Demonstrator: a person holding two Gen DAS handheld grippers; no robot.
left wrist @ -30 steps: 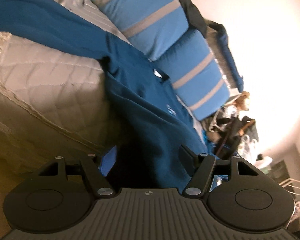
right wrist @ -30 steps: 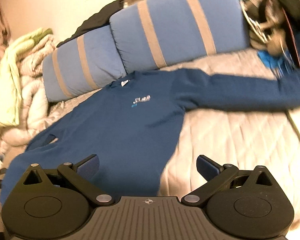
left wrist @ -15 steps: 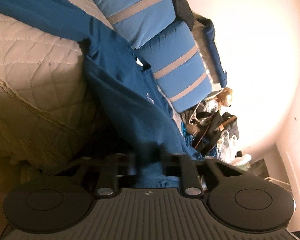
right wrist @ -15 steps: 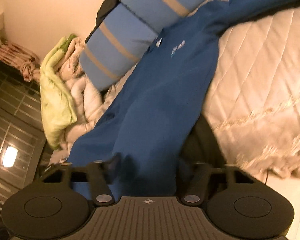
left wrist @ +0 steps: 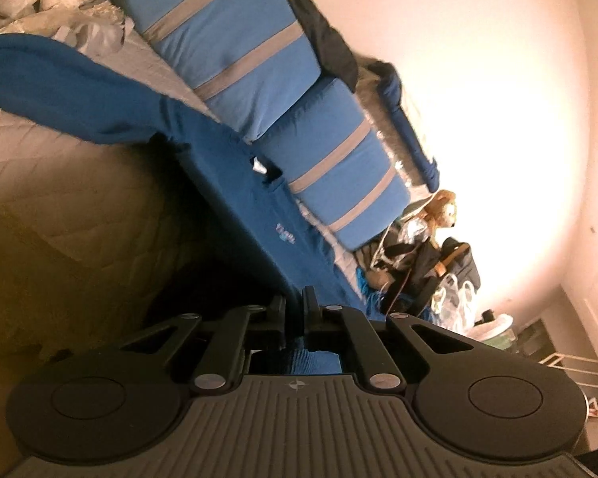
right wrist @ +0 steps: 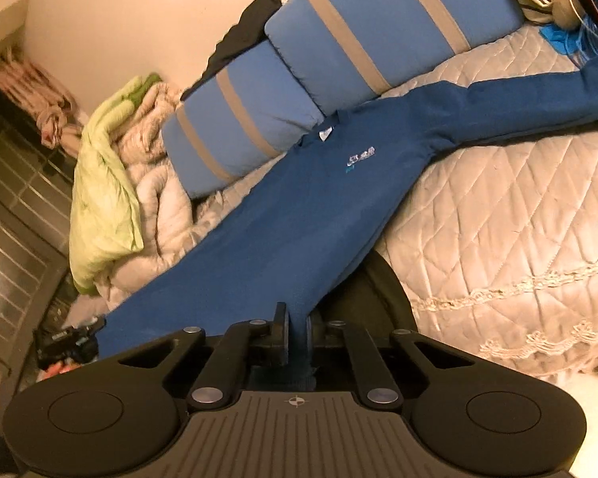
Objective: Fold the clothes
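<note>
A dark blue long-sleeved sweatshirt [right wrist: 299,219] with a small chest logo lies front-up on the quilted bed, collar toward the pillows, sleeves spread out. It also shows in the left wrist view [left wrist: 235,183]. My right gripper [right wrist: 297,324] is shut on the sweatshirt's bottom hem, with the cloth pulled taut up from the bed. My left gripper [left wrist: 294,310] is shut on the other part of the hem, and the cloth bunches between its fingers.
Two blue pillows with grey stripes [right wrist: 339,59] line the head of the bed. A beige quilted bedspread [right wrist: 518,207] covers it. A rumpled duvet with a lime-green cover [right wrist: 99,183] lies at one side. Bags and a plush toy [left wrist: 442,207] crowd the other side.
Both grippers were open a second ago above the sweatshirt's bottom edge. They dropped to the hem, closed on it, and now hold it lifted.
</note>
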